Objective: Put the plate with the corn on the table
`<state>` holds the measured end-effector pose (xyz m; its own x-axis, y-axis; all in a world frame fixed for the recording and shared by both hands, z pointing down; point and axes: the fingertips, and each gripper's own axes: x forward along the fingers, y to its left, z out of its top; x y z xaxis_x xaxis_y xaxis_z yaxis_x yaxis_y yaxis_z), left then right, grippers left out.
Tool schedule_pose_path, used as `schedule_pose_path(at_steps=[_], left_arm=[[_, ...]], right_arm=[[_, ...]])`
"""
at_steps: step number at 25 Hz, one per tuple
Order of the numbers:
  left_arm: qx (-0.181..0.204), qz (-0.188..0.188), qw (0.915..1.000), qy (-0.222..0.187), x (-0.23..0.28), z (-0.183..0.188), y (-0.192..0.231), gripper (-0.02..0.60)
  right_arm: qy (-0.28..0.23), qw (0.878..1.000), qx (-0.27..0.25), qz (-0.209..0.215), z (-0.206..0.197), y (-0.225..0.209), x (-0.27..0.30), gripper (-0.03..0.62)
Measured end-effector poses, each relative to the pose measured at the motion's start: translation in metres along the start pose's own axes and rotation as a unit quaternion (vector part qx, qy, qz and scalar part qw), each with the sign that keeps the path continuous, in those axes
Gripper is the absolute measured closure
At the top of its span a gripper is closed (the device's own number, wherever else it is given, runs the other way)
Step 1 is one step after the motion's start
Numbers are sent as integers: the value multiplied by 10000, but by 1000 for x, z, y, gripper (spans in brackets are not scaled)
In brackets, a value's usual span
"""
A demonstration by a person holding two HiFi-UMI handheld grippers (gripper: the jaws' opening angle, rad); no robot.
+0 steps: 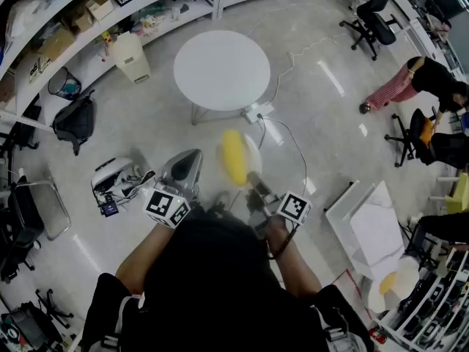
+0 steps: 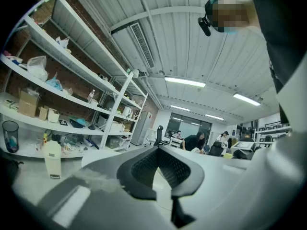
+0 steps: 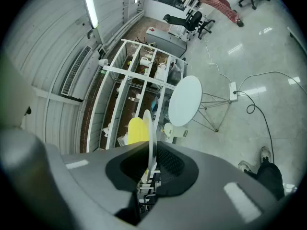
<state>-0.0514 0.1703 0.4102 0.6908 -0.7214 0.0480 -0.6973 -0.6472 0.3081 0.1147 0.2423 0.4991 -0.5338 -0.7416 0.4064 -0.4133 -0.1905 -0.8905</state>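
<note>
A person seen from above holds a pair of tongs in each hand over a pale floor. The right tongs (image 1: 253,180) are clamped on the near rim of a thin pale plate (image 1: 254,149), which sticks out ahead of their tips, up in the air. In the right gripper view the right tongs (image 3: 149,163) pinch the plate (image 3: 152,128) edge-on between their dark pads. A yellow ear of corn (image 1: 234,157) lies on the plate, just ahead of the right tongs and towards the left pair; in the right gripper view the corn (image 3: 136,131) sits against the plate's left face.

The left tongs (image 1: 187,166) are level with the right pair and just beside them. In the left gripper view the left tongs (image 2: 163,176) have their jaws drawn together with nothing between them.

A round white table (image 1: 221,70) stands bare, well ahead of both pairs, beyond the plate. The right gripper view shows the table (image 3: 184,101) past the plate's edge. A white power strip (image 1: 258,111) lies on the floor between the tongs and the table.
</note>
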Motion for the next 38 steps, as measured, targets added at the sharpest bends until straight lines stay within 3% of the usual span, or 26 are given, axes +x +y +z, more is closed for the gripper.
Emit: schedule_pose_path(at_steps=[5, 21, 38], left_arm=[[-34, 34, 10000, -4, -1, -1, 2, 577], [-1, 121, 9999, 8, 6, -5, -15, 577], [90, 531, 9985, -100, 23, -3, -35, 577]], right_arm=[[-1, 9997, 9, 227, 0, 6, 4, 549], [13, 9994, 36, 351, 16, 1, -9, 549], [233, 9990, -34, 380, 47, -18, -17, 548]])
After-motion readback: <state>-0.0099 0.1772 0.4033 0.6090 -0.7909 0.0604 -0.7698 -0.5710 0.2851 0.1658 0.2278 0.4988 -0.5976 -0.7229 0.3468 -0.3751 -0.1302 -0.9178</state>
